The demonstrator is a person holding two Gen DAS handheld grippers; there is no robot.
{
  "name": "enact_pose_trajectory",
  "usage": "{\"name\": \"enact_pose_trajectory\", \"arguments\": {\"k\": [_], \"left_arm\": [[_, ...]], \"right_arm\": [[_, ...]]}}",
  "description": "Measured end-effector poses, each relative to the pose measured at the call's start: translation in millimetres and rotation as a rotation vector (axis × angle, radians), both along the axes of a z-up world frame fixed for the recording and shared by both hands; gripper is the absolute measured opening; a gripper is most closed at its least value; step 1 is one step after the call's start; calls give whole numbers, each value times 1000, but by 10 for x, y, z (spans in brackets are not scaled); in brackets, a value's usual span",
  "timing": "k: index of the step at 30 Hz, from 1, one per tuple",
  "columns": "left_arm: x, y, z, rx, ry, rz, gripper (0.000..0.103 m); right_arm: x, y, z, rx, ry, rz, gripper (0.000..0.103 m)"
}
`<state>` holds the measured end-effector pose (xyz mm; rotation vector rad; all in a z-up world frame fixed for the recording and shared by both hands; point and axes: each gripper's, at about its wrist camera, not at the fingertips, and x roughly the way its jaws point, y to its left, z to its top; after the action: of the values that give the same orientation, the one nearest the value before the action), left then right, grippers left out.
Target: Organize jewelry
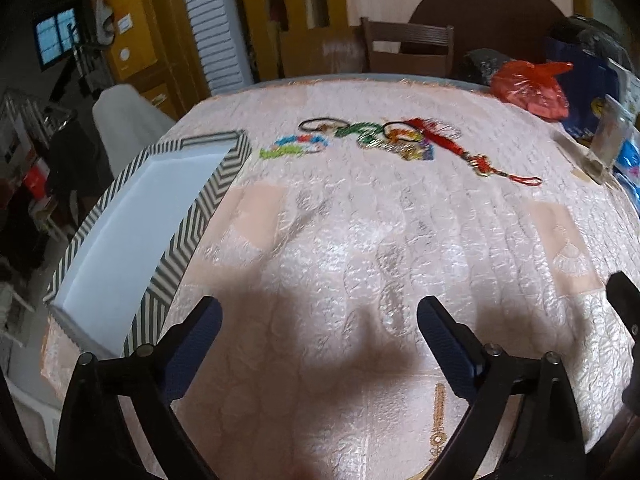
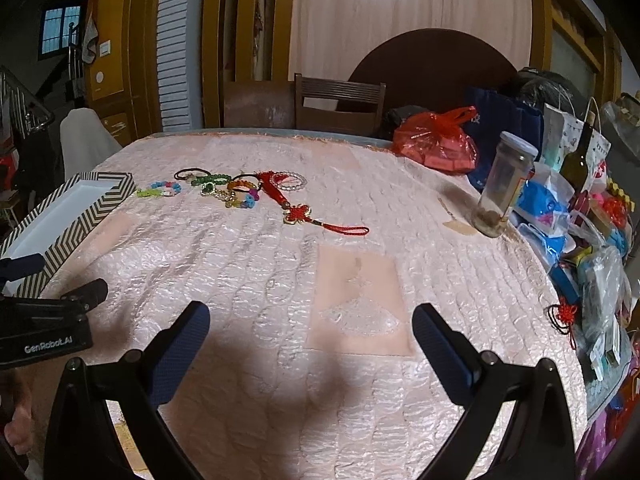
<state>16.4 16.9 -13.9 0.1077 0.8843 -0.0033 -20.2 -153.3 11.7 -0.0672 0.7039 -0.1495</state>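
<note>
Both tongs — left [image 1: 318, 320], right [image 2: 310, 324] — gape empty over bare tabletop [image 2: 360, 280]; jewelry [image 2: 224, 190] lies well beyond, striped tray [image 1: 132, 232] at the left edge.

Dim, cluttered room around a table in a quilted pale pink cloth [image 2: 280, 280].

Behind the table, a dark wooden slat-backed chair [image 2: 340, 100] and a round dark brown tabletop [image 2: 436, 60] leaned on a pale wood-grain wall panel [image 2: 400, 0]. To the left, a white louvred shutter [image 2: 174, 52] between mustard-yellow wooden frames [image 2: 116, 40]. Far left, a small blue-lit window [image 2: 60, 28] in shadow. Glare on the cloth, soft shadows near the front.
</note>
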Motion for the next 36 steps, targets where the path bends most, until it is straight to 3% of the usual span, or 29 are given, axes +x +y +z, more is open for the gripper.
{"name": "enact_pose_trajectory", "arguments": {"k": [3,13,20,22,27,30,36], "left_arm": [[22,36,-28,-28,30,-3,70],[-7,-38,-3,-44,12,-43,65],[56,-33,-113,-117,80,-64,54],[40,-57,-126,-105,68,-78,49],[-68,-72,-73,-98,-65,-151,48],[-18,-41,-66,-114,-40,-166,48],[37,-26,-59,-23,-35,-108,48]], "right_arm": [[-2,11,11,-2,-4,6,103],[-2,26,21,-5,-6,15,103],[4,27,22,1,-8,18,103],[11,32,19,-2,-6,20,103],[11,26,21,0,-6,23,103],[11,33,19,-3,-6,25,103],[10,38,11,-7,-5,27,103]]}}
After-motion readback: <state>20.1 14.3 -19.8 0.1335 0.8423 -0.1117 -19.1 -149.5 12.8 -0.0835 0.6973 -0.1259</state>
